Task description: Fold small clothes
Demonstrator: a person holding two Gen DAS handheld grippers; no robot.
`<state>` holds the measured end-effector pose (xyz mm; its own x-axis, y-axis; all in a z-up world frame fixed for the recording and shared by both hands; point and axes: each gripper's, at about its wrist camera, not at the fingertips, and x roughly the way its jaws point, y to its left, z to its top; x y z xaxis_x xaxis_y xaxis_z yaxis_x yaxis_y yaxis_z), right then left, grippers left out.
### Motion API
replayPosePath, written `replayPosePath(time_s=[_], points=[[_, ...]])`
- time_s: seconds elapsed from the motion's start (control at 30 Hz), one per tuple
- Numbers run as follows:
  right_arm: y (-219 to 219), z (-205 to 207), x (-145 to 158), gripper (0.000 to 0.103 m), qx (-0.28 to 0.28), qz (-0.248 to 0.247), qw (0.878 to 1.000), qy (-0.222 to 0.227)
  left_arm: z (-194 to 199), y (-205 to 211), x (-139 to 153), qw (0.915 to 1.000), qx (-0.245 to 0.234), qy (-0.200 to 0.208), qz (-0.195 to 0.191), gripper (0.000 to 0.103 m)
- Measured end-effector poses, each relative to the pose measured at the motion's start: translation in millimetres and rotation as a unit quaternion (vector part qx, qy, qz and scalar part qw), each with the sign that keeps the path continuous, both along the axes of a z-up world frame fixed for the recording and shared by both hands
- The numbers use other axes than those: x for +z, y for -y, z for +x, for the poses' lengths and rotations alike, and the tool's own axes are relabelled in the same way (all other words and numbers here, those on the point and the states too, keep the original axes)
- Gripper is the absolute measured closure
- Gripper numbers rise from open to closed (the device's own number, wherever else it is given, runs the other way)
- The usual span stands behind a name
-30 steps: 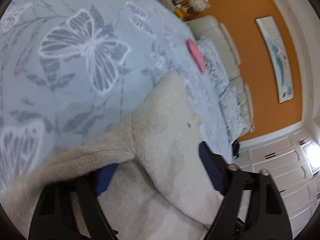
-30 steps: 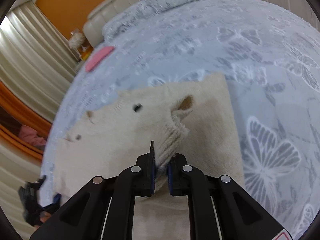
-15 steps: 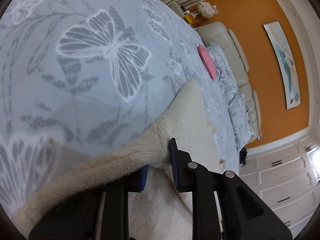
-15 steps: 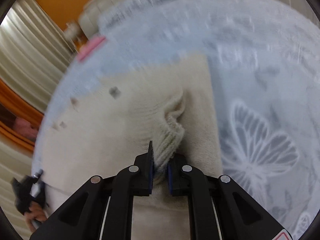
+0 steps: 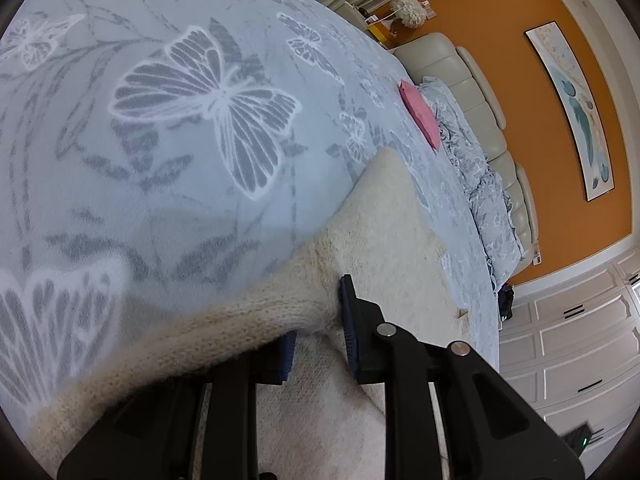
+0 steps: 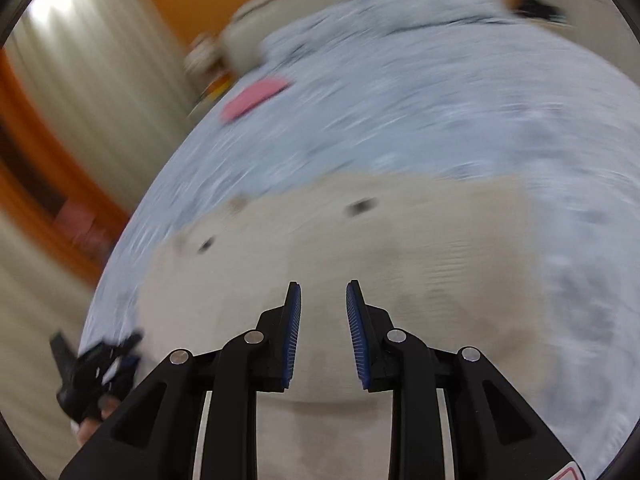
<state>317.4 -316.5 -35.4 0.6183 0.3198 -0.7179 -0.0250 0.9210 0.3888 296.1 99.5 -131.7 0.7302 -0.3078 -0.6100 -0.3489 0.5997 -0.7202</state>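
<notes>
A cream knitted sweater (image 5: 392, 240) lies spread on the butterfly-print bedspread (image 5: 160, 128). My left gripper (image 5: 318, 334) is shut on a bunched ridge of the sweater where its sleeve (image 5: 168, 344) joins the body; the sleeve trails off to the lower left. The right wrist view is blurred by motion. There the right gripper (image 6: 323, 286) hovers over the flat sweater (image 6: 400, 240), its jaws opening with nothing between them. The left gripper (image 6: 92, 372), held by a hand, shows small at the sweater's lower left edge.
A folded pink cloth (image 5: 420, 116) lies farther up the bed, near a rumpled duvet (image 5: 480, 184) and a cream headboard (image 5: 472, 92). Curtains (image 6: 100, 80) hang at the left in the right wrist view. White cupboards (image 5: 580, 360) stand beyond the bed.
The left gripper closed on the sweater's fold at the sleeve. The right gripper let go of the ribbed cuff it held, opened, and swung across above the sweater.
</notes>
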Motion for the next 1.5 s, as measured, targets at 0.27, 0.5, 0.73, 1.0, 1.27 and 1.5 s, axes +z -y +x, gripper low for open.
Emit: replayPosePath(time_s=[0.27,0.5,0.73,1.0,1.27,1.5], points=[[95.4,12.0,-38.0,0.103,-0.205,0.014,0.978,-0.046,1.4,1.5,-0.2,1.0,-0.004,-0.008,0.004,0.081],[-62.9,44.3,16.7,0.091,0.01,0.015,1.0,0.003,-1.3,4.7,2.8,0.9998,0.001,-0.016,0.012,0.081],[-228.4,109.8,-3.1,0.092,0.181,-0.033,0.982,-0.034,-3.0,2.8,1.6,0.9998,0.001,-0.02,0.002,0.081],[-252.8,152.6,-42.0,0.103,0.13,-0.065,0.988,-0.053,-0.9,5.6,3.0,0.9995,0.001,-0.026,0.015,0.08],[-114.4,37.6,11.7,0.089,0.012,-0.022,0.999,0.022,0.2,4.9,3.0,0.9996,0.001,-0.027,0.005,0.078],[82.5,-72.1,-25.7,0.077,-0.204,-0.007,0.978,-0.031,-3.9,8.3,3.5,0.9995,0.001,-0.025,0.018,0.078]])
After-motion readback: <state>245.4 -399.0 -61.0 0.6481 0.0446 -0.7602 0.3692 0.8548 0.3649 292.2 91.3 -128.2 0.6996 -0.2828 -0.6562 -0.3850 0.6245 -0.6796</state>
